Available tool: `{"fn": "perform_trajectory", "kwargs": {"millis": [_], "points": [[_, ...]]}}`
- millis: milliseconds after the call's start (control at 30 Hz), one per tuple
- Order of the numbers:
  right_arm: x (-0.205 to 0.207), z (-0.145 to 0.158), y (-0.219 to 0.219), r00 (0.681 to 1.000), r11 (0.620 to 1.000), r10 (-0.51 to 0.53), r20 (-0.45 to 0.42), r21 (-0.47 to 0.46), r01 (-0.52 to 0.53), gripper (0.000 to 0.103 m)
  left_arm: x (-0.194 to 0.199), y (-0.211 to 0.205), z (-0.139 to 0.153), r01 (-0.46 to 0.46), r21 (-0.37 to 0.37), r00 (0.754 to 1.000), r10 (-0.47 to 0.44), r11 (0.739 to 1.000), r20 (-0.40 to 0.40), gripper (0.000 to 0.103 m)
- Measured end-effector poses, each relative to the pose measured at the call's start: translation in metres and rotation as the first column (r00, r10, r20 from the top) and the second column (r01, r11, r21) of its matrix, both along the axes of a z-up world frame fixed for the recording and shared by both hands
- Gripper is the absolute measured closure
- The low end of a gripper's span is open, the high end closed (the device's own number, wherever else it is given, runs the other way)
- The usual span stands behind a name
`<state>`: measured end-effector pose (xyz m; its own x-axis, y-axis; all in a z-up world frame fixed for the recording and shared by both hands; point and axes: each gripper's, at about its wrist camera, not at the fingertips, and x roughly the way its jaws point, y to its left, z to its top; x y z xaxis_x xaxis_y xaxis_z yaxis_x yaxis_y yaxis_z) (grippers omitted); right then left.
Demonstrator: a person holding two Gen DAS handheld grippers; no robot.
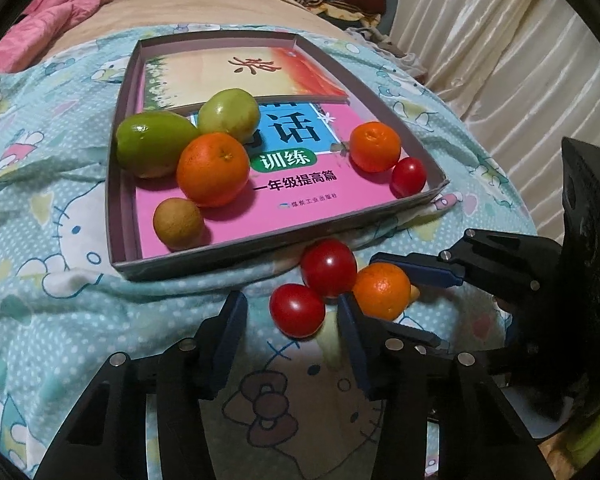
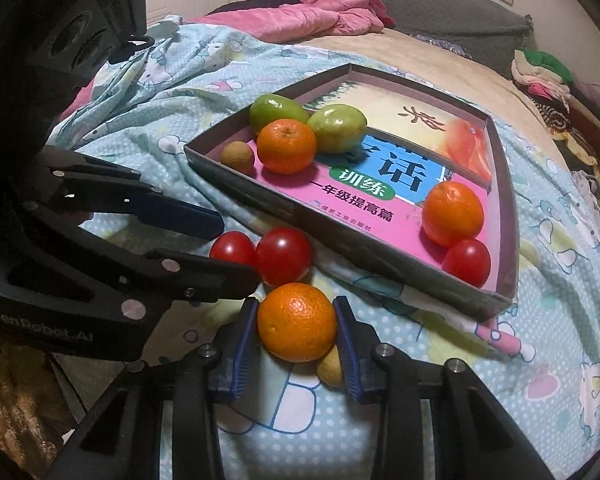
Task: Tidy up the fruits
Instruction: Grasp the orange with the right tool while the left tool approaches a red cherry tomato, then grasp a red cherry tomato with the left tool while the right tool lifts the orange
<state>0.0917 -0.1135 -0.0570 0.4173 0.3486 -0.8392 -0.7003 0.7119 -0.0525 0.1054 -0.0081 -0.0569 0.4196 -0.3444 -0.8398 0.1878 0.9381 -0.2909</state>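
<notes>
1. Right gripper (image 2: 296, 322): both pads pressed against an orange (image 2: 297, 322) on the blanket (image 2: 560, 320), just outside the tray's (image 2: 340, 248) near edge.
2. Left gripper (image 1: 292, 320): jaws spread wide around a tomato (image 1: 297, 310), not gripping.
3. Second tomato (image 1: 329, 267): touching the tray's near wall.
4. Small brown fruit (image 2: 330, 368): beside the right pad.

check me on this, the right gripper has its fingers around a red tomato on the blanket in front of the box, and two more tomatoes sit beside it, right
Not quite. The right gripper has its fingers around an orange, not a tomato; the right wrist view shows it. The rest holds: it sits on the blanket in front of the box, with two tomatoes beside it.
</notes>
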Motion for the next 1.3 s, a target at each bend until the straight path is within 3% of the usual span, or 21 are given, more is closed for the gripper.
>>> {"fn": "perform_trajectory", "kwargs": {"millis": [267,633,1300], "points": [[0.0,0.001,0.001,1.0,1.0,0.001,-0.002,0.001,-0.001,0.066,0.009,-0.001,-0.007,0.027,-0.026,0.999,-0.028,0.999,-0.021,0.061],[-0.003,0.008,-0.003,1.0,0.999,0.008,0.001,0.042,-0.008,0.066,0.008,-0.004,-0.007,0.051,-0.005,0.999,-0.051,0.999,-0.012,0.073],[-0.003,0.027,-0.014,1.0,0.987,-0.002,0.023,0.16,-0.002,0.066,-0.015,0.018,0.026,-0.006,-0.073,0.997,0.012,0.997,0.081,0.074]]}}
